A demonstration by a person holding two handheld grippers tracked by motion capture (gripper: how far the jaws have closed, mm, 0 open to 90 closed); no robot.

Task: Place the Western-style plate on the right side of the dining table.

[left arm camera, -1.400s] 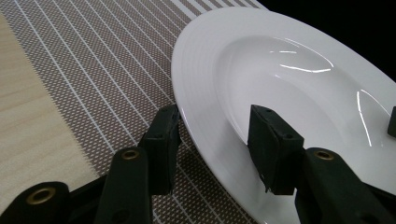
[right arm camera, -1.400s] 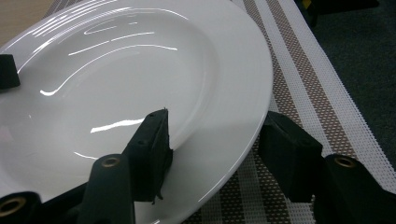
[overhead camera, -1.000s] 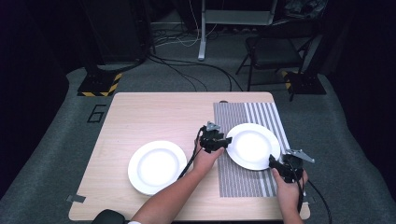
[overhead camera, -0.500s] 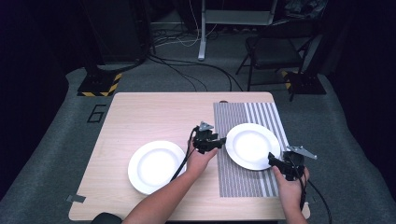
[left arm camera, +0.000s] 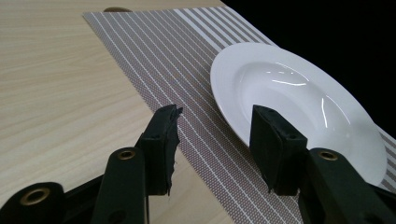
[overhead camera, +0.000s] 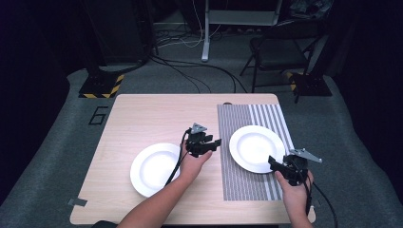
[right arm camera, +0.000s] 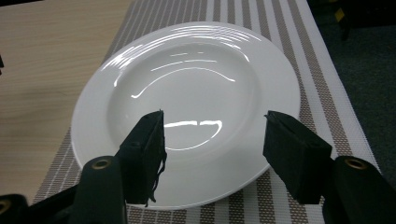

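On the striped grey placemat (overhead camera: pixel 247 156), a round white ceramic plate (overhead camera: pixel 255 148), far rim cut off in left gripper view. Left gripper (left arm camera: pixel 215 135) and right gripper (right arm camera: pixel 212 144): jaws apart, holding nothing.

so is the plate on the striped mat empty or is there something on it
Empty. The plate shows a bare glossy white bowl in the right gripper view, and it lies flat on the striped mat.

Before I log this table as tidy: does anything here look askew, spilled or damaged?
Mostly tidy. One plate sits flat on the striped placemat, the other plate on bare table; no spills or chips show. The one oddity: the pad on the right gripper's left jaw is frayed, with threads hanging.
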